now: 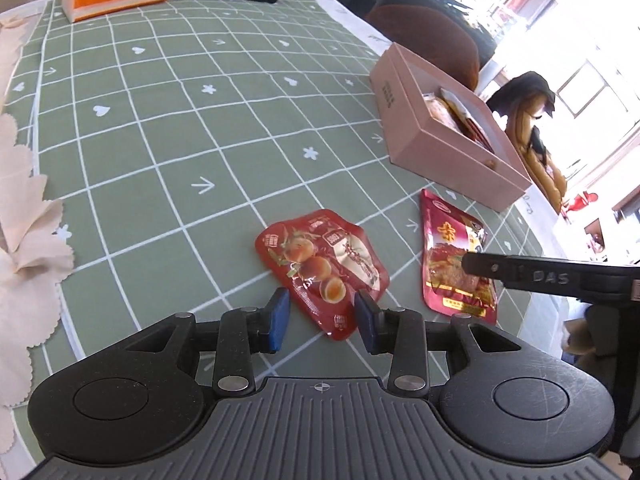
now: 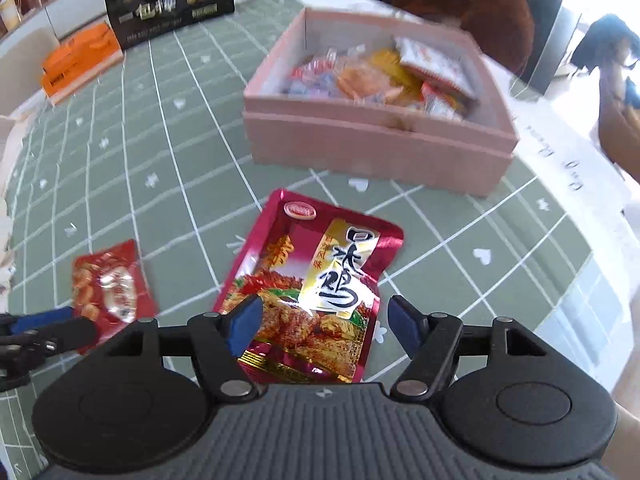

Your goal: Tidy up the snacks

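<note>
The pink box (image 2: 376,148) at twelve o'clock already holds several snacks. Two packets remain on the tablecloth (image 1: 168,128): the egg packet (image 1: 320,268) and chicken packet (image 2: 304,304). The left gripper (image 1: 322,316) and right gripper (image 2: 326,328) are both spread, empty, each poised above its packet.

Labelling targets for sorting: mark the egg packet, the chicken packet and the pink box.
egg packet (image 1: 320,264), left wrist view, on the printed eggs at its middle.
chicken packet (image 2: 316,280), right wrist view, on the gold label.
pink box (image 2: 360,152), right wrist view, on its near wall.
</note>
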A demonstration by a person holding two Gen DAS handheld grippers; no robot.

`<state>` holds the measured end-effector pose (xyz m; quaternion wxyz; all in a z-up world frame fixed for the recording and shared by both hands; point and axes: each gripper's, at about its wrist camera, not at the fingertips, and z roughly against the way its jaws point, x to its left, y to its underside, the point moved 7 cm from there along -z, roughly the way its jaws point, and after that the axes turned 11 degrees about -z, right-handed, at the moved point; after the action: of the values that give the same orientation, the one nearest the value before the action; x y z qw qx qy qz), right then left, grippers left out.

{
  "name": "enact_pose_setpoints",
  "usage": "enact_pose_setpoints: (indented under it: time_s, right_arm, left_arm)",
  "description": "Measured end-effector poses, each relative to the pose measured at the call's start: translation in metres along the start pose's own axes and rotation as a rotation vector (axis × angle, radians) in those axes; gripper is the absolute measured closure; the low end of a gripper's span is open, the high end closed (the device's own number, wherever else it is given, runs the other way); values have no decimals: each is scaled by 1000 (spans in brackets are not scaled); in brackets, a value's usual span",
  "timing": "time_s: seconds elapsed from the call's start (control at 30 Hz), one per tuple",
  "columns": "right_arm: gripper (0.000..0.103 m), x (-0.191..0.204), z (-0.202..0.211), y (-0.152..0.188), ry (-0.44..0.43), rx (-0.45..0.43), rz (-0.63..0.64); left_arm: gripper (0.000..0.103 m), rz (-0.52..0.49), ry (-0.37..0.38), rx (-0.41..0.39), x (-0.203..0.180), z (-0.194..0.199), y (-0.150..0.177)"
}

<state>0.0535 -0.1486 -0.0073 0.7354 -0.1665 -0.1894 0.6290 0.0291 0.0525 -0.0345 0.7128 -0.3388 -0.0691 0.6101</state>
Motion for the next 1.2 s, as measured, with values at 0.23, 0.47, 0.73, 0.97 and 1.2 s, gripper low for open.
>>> enact_pose_setpoints:
  time_s: [0.23, 0.47, 0.73, 0.97, 1.2]
  right_arm:
    - [30, 41, 16, 0, -100, -31, 54]
    - [55, 81, -13, 3, -73, 33, 133]
    - [42, 39, 9, 2, -39, -25, 43]
    - [34, -19, 17, -9, 36, -71, -118]
    - [34, -44, -1, 0, 16, 3, -242]
  left_arm:
    - [63, 91, -7, -48, 18, 11, -1]
    - [63, 133, -6, -40, 24, -3, -14]
    - [54, -94, -96, 11, -11, -25, -28]
    - [44, -234, -117, 15, -41, -40, -31]
    - [33, -368, -155, 16, -62, -49, -32]
